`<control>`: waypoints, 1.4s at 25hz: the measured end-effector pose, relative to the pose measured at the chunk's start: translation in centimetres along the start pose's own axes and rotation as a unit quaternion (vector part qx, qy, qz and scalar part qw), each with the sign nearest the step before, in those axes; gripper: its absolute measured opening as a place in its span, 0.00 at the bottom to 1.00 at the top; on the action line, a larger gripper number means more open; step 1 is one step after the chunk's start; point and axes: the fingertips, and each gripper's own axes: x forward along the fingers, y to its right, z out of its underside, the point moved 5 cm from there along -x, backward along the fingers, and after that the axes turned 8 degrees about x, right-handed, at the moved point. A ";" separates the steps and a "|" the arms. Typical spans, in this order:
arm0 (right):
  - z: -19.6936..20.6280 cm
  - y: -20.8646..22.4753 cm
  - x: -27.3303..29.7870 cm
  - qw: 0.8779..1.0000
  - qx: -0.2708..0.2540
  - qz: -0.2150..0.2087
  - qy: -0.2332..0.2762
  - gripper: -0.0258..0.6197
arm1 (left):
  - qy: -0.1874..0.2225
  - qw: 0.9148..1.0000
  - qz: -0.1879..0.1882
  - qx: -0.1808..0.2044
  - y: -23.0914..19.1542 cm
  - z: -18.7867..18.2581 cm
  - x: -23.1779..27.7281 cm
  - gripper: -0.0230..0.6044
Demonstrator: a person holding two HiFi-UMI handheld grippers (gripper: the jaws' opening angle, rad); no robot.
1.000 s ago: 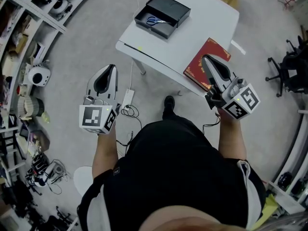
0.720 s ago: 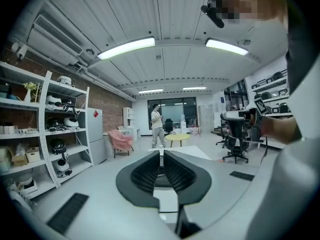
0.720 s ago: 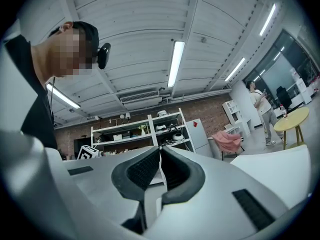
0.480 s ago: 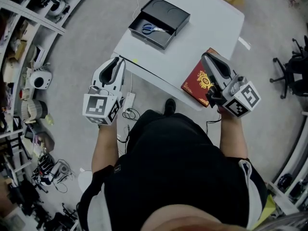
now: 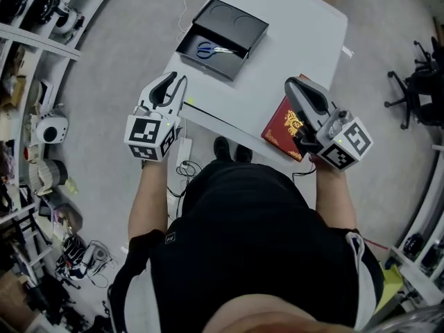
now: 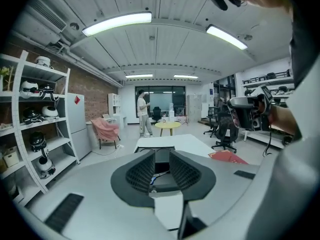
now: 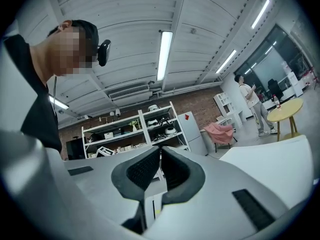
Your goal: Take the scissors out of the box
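Head view: the scissors (image 5: 211,49) lie in the black box (image 5: 239,21) on the table (image 5: 298,26), ahead of the left gripper (image 5: 175,83).

Left gripper view: its jaws are opening, with nothing between them yet.

Right gripper view: the right gripper (image 7: 159,153) is closed and empty.

This looks like the reach. Next, dip into the box and pinch the scissors.

Black box (image 5: 239,21) on a plain white table (image 5: 298,33), and the scissors (image 5: 208,48) in it have bright blue handles with silvery blades. The book (image 5: 281,132) is deep red with a curly gold ornament on the cover. Floor (image 5: 125,54) is flat grey, and the person's top (image 5: 250,241) is solid black.
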 end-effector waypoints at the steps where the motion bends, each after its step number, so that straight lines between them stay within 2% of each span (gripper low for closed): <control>1: -0.1 0.2 0.4 1.000 0.001 0.004 0.001 0.09 | -0.003 1.000 0.009 0.003 -0.4 0.1 0.9 0.20; 10: -0.6 2.8 2.6 0.999 0.003 0.034 0.002 0.09 | -0.030 0.996 0.070 0.038 -2.9 1.4 7.6 0.24; 17: 0.1 4.8 4.9 0.999 0.019 0.040 -0.010 0.09 | -0.077 0.985 0.136 0.066 -4.7 3.4 13.6 0.31; 20: 0.5 5.4 5.6 0.999 0.025 0.044 -0.018 0.09 | -0.103 0.978 0.157 0.092 -5.2 4.4 15.6 0.31; 24: 0.6 6.5 6.2 0.998 0.032 0.051 -0.023 0.09 | -0.145 0.961 0.187 0.144 -5.4 5.9 18.3 0.31; 27: 0.9 7.3 6.6 0.997 0.040 0.054 -0.027 0.09 | -0.179 0.944 0.210 0.183 -5.6 7.8 20.4 0.31; 35: 2.5 9.0 7.0 0.995 0.060 0.065 -0.039 0.09 | -0.256 0.881 0.286 0.277 -5.0 12.4 24.7 0.31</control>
